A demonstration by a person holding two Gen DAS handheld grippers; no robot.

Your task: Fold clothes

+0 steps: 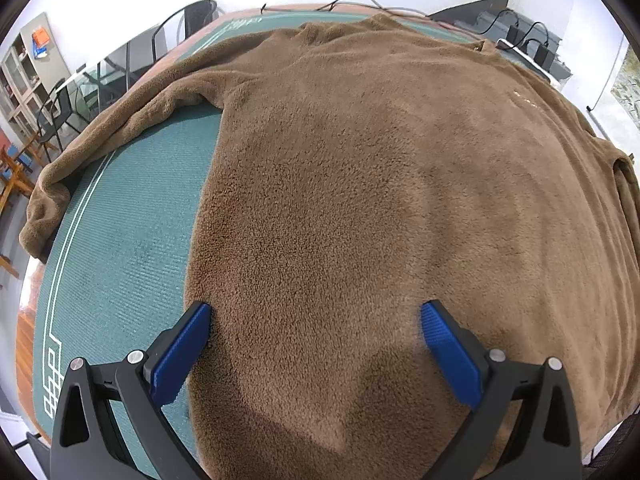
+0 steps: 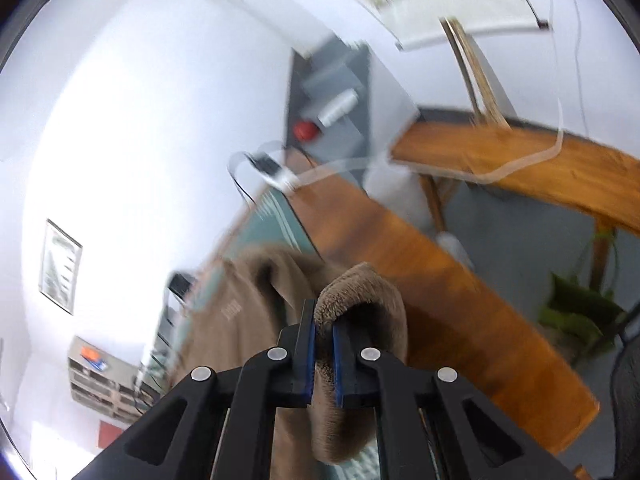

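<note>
Brown sweater (image 1: 360, 200) over green mat (image 1: 120, 260); chairs (image 1: 56, 116) beyond

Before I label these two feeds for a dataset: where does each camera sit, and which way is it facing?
Left wrist: sits on the left gripper, looking down and forward over the brown fleece sweater spread on the green mat; its open blue-padded fingers show at the bottom.
Right wrist: sits on the right gripper, tilted, facing the white wall and wooden table; its fingers are shut on a fold of sweater.
Shared: the same brown sweater and green mat.
</note>
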